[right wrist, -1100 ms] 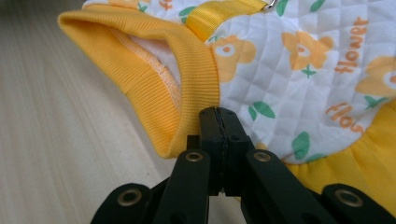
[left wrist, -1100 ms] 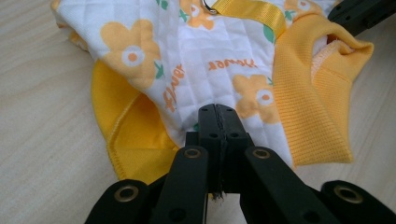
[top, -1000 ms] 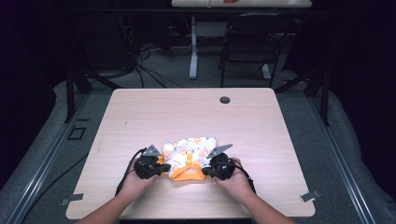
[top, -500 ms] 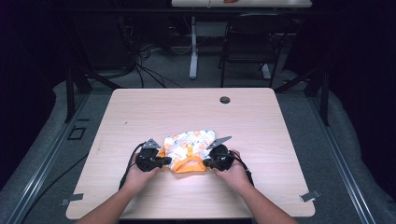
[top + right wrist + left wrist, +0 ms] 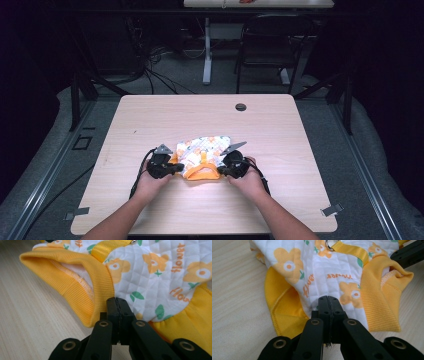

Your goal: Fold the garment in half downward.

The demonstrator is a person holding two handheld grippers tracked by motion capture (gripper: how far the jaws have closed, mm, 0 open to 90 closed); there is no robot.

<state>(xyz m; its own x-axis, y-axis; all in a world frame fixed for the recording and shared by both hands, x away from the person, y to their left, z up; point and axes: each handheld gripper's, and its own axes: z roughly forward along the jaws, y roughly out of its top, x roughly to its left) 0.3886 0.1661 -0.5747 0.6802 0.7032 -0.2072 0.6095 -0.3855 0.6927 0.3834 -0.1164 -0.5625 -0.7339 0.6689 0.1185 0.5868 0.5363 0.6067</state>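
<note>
on table (image 5: 280, 130) | left gripper (image 5: 329, 305) clamps floral garment (image 5: 332, 270); right gripper (image 5: 117, 306) clamps its other side

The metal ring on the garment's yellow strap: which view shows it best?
The left gripper view: the metal ring sits at the end of the yellow strap. The right gripper view catches its edge at the frame top; the high view is too far.

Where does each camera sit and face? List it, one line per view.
High view: above the person's side, looking forward and down at the table; forearms, hands and both grippers show.
Left gripper view: rides the left gripper, looking along its shut jaws at the garment.
Right gripper view: rides the right gripper, jaws shut on the garment's yellow trim.
Shared: the garment, table.
</note>
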